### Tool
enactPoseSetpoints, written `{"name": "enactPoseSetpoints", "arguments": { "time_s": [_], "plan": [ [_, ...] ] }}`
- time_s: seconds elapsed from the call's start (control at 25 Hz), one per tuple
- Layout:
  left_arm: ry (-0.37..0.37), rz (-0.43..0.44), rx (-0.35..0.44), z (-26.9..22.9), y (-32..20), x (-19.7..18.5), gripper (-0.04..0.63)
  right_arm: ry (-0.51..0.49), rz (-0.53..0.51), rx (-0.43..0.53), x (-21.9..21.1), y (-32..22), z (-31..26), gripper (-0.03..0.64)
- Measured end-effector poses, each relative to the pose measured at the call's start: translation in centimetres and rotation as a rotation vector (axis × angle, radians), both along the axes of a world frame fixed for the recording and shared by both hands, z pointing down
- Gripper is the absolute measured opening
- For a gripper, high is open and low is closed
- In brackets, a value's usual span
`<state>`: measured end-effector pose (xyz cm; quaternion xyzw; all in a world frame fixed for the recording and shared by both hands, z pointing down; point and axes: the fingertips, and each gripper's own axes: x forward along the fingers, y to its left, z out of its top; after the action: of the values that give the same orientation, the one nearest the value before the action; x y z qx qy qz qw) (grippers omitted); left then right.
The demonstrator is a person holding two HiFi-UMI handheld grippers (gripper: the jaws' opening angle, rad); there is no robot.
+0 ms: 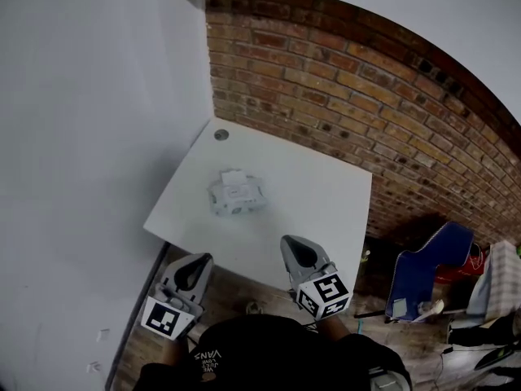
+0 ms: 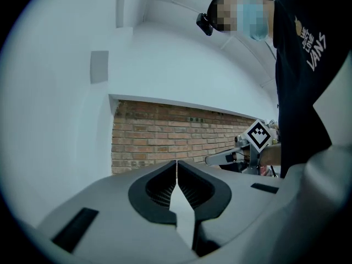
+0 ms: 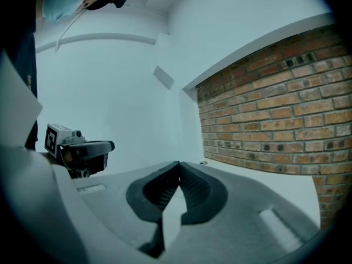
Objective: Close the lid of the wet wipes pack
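Brick wall (image 1: 342, 88) is backing a white table (image 1: 326, 218), and the wet wipes pack (image 1: 236, 194) is sitting near the table's middle, slightly toward its left edge. Both claws are hovering at the near edge, well apart from the pack: left gripper (image 2: 176, 164) pressed together and empty, right gripper (image 3: 179, 165) likewise pinching nothing.

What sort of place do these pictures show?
Likely a plain indoor workroom: a white table set into a corner, a brick wall meeting a white wall, and what looks like a folding chair nearby.
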<state>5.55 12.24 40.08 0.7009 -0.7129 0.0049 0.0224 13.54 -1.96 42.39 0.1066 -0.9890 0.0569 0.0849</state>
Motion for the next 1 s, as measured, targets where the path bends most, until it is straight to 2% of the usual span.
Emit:
{"name": "enactPoseSetpoints", "arguments": {
  "time_s": [0.24, 0.48, 0.72, 1.0],
  "plan": [
    [0.008, -0.044, 0.011, 0.0, -2.1, -0.5, 0.012, 0.006, -0.049, -0.001, -1.3, -2.2, 0.5, -0.003],
    [0.028, -0.056, 0.009, 0.5, -2.7, -2.1, 0.012, 0.003, -0.046, -0.007, -2.6, -3.0, 0.8, -0.003],
    [0.025, 0.008, -0.001, 0.2, -4.1, -4.3, 0.012, -0.002, 0.009, -0.012, -4.4, -3.9, 0.6, -0.003],
    [-0.006, 0.092, -0.024, 0.0, -5.0, -9.1, 0.012, -0.009, 0.094, -0.027, -7.9, -3.8, 0.7, -0.003]
  ]
}}
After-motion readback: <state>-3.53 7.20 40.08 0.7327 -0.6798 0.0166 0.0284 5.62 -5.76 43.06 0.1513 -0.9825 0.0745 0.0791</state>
